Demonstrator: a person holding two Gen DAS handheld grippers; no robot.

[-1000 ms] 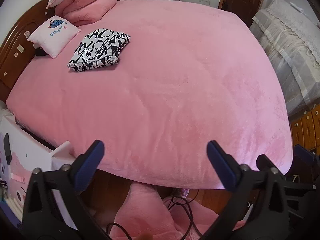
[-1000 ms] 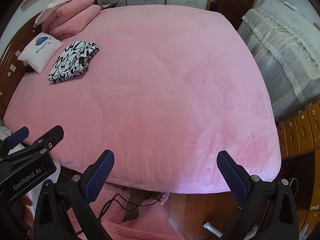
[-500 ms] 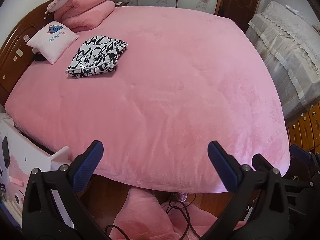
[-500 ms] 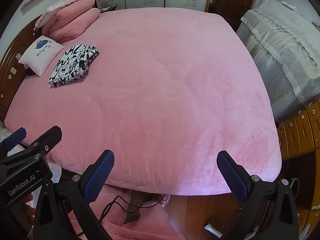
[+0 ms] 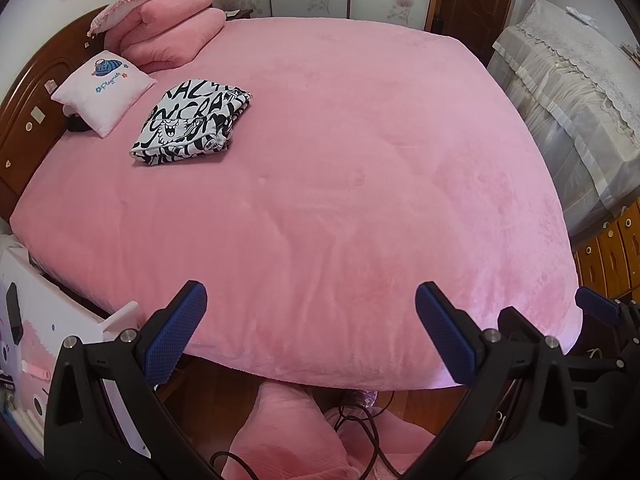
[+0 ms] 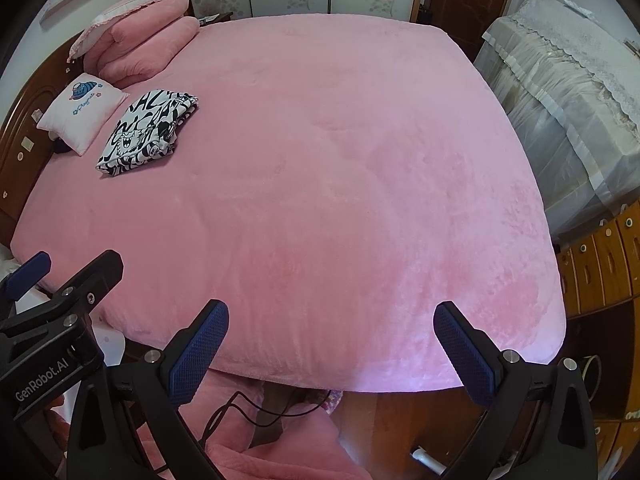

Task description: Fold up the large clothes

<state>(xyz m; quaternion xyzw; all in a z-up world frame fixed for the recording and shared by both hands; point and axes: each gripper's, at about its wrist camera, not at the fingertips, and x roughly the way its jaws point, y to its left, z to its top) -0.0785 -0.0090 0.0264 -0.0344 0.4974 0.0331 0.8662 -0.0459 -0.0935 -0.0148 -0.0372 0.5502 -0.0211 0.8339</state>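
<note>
A folded black-and-white printed garment (image 5: 192, 124) lies on the far left of the pink bed (image 5: 340, 184), next to a small pink pillow (image 5: 103, 90). It also shows in the right wrist view (image 6: 146, 133). My left gripper (image 5: 310, 332) is open and empty, held above the bed's near edge. My right gripper (image 6: 330, 350) is open and empty too, to the right of the left one, whose black body (image 6: 52, 340) shows at the lower left of the right wrist view.
Stacked pink pillows (image 5: 168, 32) rest against the wooden headboard (image 5: 28, 120). A covered piece of furniture (image 5: 572, 128) and wooden drawers (image 6: 600, 256) stand to the right. Pink fabric (image 5: 288, 436) and cables (image 6: 240, 404) lie on the floor below the bed edge.
Both grippers have drawn back slightly and tilted up, so the bed and garment sit a little lower in view. Both stay open and empty.
</note>
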